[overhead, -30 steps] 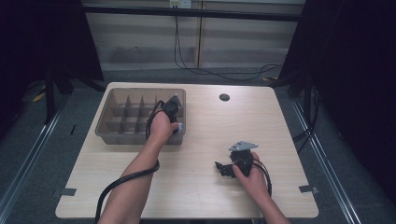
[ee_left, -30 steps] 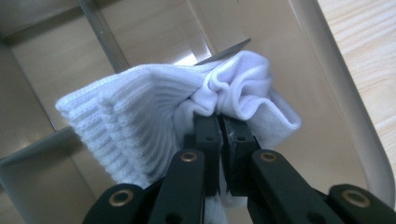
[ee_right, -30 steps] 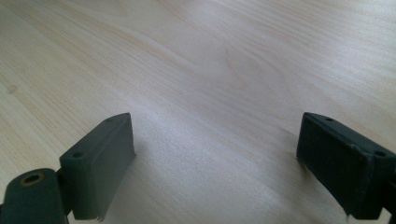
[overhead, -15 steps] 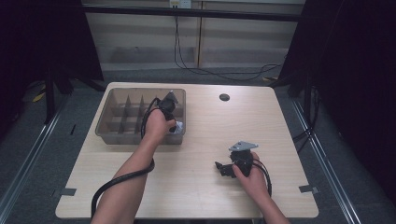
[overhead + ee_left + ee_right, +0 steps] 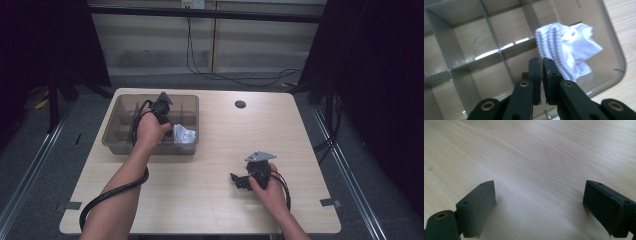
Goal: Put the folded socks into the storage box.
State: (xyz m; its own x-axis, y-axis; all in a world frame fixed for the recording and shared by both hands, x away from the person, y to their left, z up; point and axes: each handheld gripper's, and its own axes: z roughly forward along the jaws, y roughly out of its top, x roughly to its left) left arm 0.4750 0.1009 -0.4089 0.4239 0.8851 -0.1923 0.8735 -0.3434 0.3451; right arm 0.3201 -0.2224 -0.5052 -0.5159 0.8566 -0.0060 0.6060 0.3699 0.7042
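A grey plastic bin [image 5: 113, 136] with several divider compartments stands at the table's far left. A crumpled white cloth [image 5: 184, 135] lies in its near right compartment, also seen as ribbed white cloth [image 5: 570, 51] in the left gripper view. My left gripper [image 5: 165, 120] hovers over the bin just left of the cloth. Its jaws [image 5: 542, 60] are shut with nothing between them and do not touch the cloth. My right gripper [image 5: 236, 181] rests on the wood at the near right. It is open [image 5: 539, 192], with bare tabletop between its fingers.
A small black round disc [image 5: 240, 104] sits in the tabletop at the back centre. The left gripper's black cable [image 5: 110, 195] loops beside the forearm over the near left of the table [image 5: 200, 200]. The bin's other compartments [image 5: 471, 42] look bare.
My left hand has lifted and drawn back from the near right compartment, uncovering the white cloth lying there. The right hand and its gripper have stayed still.
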